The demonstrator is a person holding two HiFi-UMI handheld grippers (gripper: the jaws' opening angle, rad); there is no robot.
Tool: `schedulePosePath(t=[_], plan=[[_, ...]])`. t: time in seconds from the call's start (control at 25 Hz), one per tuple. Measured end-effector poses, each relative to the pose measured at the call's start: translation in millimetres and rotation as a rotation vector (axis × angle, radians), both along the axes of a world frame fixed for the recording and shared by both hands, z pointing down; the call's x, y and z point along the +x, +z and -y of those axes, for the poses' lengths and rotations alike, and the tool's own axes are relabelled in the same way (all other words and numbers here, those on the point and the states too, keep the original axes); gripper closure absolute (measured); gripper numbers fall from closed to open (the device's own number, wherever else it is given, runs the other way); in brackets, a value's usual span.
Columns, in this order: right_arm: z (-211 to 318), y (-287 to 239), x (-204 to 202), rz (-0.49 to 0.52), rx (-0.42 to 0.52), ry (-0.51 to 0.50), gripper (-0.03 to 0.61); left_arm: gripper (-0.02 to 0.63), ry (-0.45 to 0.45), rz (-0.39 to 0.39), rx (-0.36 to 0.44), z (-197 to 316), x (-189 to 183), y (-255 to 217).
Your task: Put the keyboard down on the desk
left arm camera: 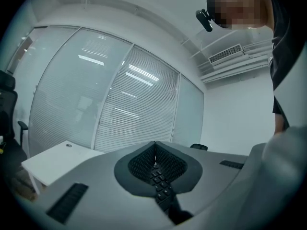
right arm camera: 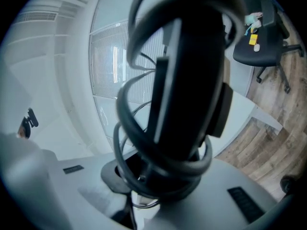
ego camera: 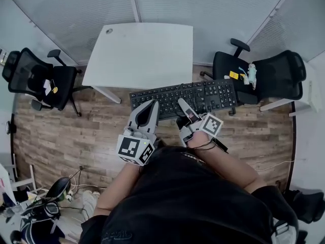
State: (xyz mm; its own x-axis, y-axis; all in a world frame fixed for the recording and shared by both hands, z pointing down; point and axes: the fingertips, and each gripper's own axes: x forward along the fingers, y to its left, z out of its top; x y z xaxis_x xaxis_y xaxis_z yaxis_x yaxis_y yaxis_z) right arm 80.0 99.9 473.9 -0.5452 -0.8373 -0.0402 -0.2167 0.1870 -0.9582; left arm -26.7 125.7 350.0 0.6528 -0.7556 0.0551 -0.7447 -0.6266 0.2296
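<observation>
The smooth white worktop (ego camera: 137,50), a flat slab with rounded corners, is bare, and the long black keyboard (ego camera: 203,95) with its rows of low square keys is not on it. The keyboard is held level just off the worktop's near right corner, over the brown wood-plank floor (ego camera: 61,136). The grey left tool (ego camera: 151,105) has its ribbed black pads pinched nearly together on the keyboard's near edge, and the right tool (ego camera: 182,104) is clamped narrowly on the same edge further right, with the keyboard's looped rubbery black cable (right arm camera: 125,128) bunched against its jaws.
</observation>
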Motion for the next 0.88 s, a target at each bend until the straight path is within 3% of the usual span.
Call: schedulePosePath(t=[0.4, 0.88], plan=[[14, 3, -65, -0.004, -0.016, 0.010, 0.483, 0.598, 0.007, -0.013, -0.022, 15, -70, 9], [22, 19, -81, -0.013, -0.055, -0.032, 0.483, 0.598, -0.015, -0.011, -0.045, 20, -80, 24]])
